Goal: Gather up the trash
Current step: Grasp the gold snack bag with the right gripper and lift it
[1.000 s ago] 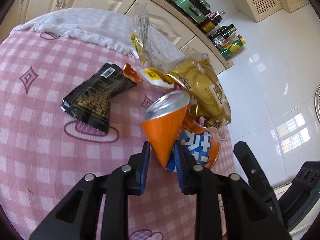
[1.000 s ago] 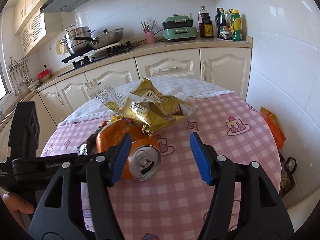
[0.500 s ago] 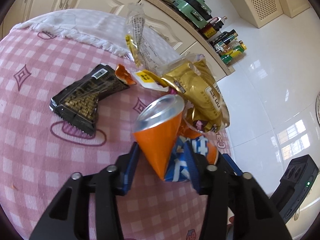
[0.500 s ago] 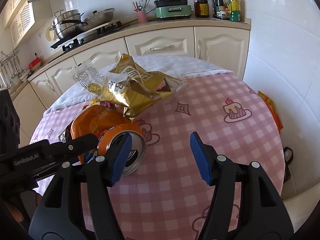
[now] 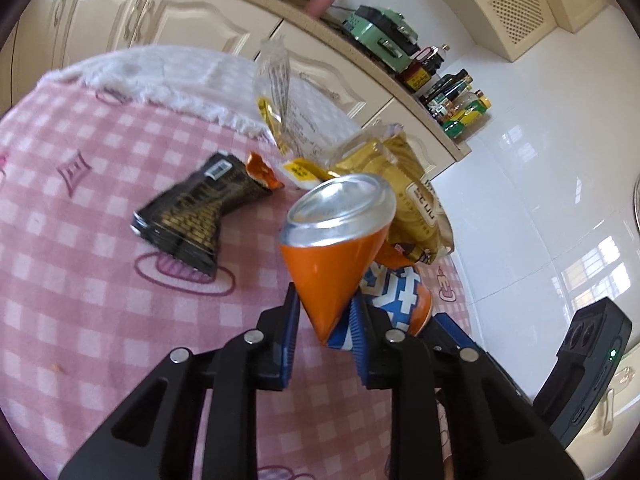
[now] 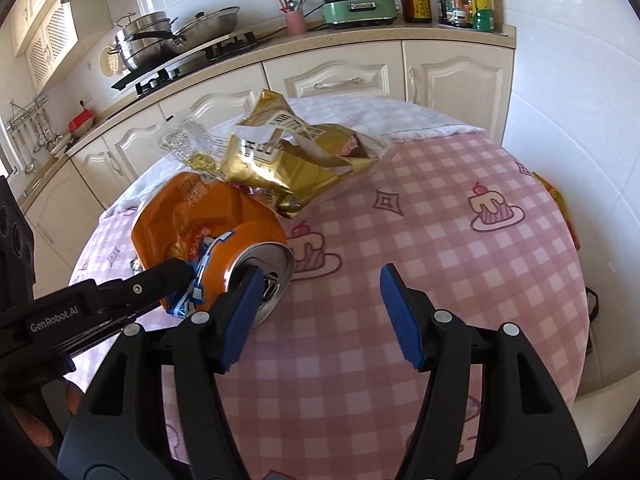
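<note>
Left gripper [image 5: 325, 330] clenched on crushed orange can [image 5: 336, 248], apparently by its tapered end; may slip. Right gripper [image 6: 316, 316] spread wide, empty, above table [image 6: 440, 280] front edge.

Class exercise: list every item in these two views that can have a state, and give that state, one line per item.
left gripper: shut on the orange can
right gripper: open, holding nothing
orange can: crushed, gripped
gold snack bag: torn open, crumpled on the table
black wrapper: lying flat
clear wrapper: crumpled, standing up

Home kitchen, gas stove [image 6: 188, 60] (pans on top), cream cabinets [image 6: 344, 76]
</note>
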The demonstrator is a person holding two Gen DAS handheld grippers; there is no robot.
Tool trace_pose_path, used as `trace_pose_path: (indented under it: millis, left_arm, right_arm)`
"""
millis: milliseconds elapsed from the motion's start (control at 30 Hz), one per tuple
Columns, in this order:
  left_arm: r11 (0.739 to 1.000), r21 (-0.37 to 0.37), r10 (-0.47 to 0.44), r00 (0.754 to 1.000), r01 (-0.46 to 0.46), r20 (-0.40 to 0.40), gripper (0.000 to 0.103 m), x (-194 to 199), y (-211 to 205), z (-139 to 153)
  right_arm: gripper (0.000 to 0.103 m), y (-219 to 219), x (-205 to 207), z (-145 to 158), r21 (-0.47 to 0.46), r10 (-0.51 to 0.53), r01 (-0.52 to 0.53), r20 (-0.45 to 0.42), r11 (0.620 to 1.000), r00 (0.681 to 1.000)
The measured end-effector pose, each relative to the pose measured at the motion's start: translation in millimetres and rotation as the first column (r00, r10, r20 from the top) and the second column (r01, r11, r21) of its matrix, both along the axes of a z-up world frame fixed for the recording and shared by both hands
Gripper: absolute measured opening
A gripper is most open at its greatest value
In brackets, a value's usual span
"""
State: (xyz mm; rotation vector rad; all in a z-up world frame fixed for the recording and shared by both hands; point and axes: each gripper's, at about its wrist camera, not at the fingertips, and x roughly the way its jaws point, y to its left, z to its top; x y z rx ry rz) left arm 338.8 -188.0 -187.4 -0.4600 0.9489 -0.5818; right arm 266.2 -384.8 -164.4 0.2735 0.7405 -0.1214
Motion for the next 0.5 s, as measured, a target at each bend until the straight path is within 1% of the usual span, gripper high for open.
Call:
trace_pose_path:
  millis: [100,167,233,300,367,400,433,500]
  left_arm:
    - [1.0,-0.005,0.002,1.0,-0.002,0.029,0.022,-7,10,8]
    - [1.0,-0.005,0.01,0.998,-0.009,0.06,0.022,-14,19,16]
    - [1.0,-0.017,0.022,0.997,-0.021,0.079,0.022,-18,28,22]
    - [0.999,-0.027,0.038,0.996,-0.035,0.085,0.022,-18,34,27]
    - [0.995,-0.005,0.098,0.989,-0.098,0.113,0.022,-15,48,34]
    - [0.994,-0.015,0.108,0.988,-0.107,0.106,0.021,-13,54,35]
    - [0.992,-0.044,0.125,0.988,-0.121,0.096,0.021,-11,62,36]
    - [0.99,-0.04,0.141,0.984,-0.137,0.111,0.021,-9,68,41]
  right_arm:
    - [0.061,8,-4,7,-0.021,0.021,-0.021,0.029,1.0,0.999]
    - [0.063,15,-5,15,-0.047,0.038,-0.036,0.052,0.998,0.998]
    - [0.064,20,-5,21,-0.052,0.064,-0.061,0.07,0.997,0.995]
    - [0.065,22,-5,27,-0.015,0.095,-0.094,0.083,0.995,0.992]
    - [0.066,19,-7,34,0.038,0.117,-0.122,0.106,0.992,0.987]
    - [0.067,20,-9,38,0.019,0.113,-0.116,0.114,0.993,0.987]
    - [0.067,21,-10,41,-0.015,0.102,-0.1,0.126,0.995,0.987]
    - [0.069,20,-7,43,-0.052,0.084,-0.078,0.131,0.996,0.988]
